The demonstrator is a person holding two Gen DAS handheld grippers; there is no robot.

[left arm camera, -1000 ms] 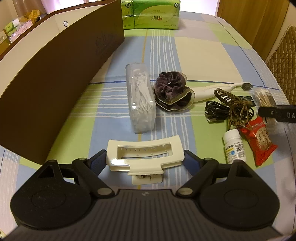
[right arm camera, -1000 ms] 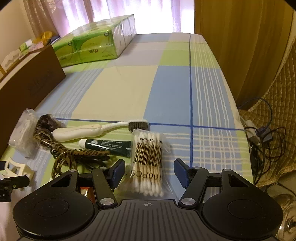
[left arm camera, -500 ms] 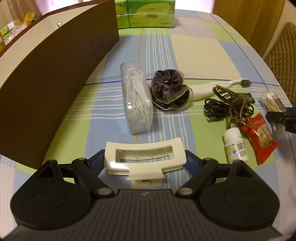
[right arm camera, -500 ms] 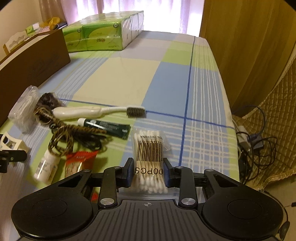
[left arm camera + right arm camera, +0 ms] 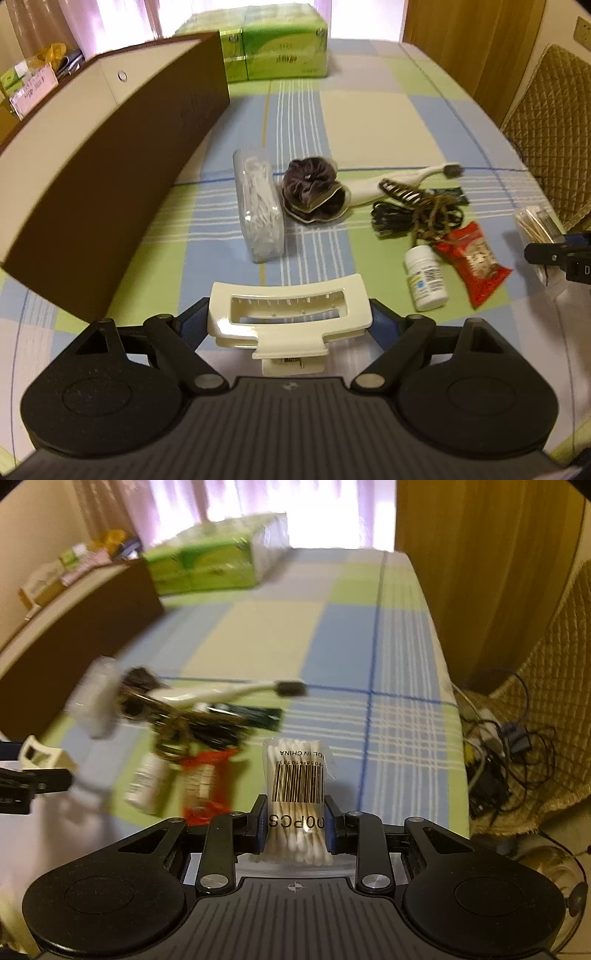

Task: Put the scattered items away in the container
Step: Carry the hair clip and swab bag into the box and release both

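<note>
1. Left gripper [image 5: 290, 323]: clamped on the cream hair claw clip [image 5: 288, 317], held above the table [image 5: 369, 122], just beside the near corner of the brown container [image 5: 122, 177].
2. Right gripper [image 5: 295, 825]: closed on the bag of cotton swabs [image 5: 297, 794], which appears raised off the table.
3. Completed: two items are in hand. Neither is in the container yet; the container's interior is not visible, so its contents cannot be stated.
4. Remaining on the table:
   - clear pack of floss picks [image 5: 258, 210]
   - dark scrunchie [image 5: 314, 192]
   - white toothbrush [image 5: 402, 181]
   - patterned hair clip [image 5: 400, 190]
   - black cable [image 5: 395, 219]
   - dark tube [image 5: 452, 194]
   - white pill bottle [image 5: 424, 278]
   - red snack packet [image 5: 474, 264]
5. Assessment: the task is at an early stage; both held items need depositing, then eight items remain.
</note>
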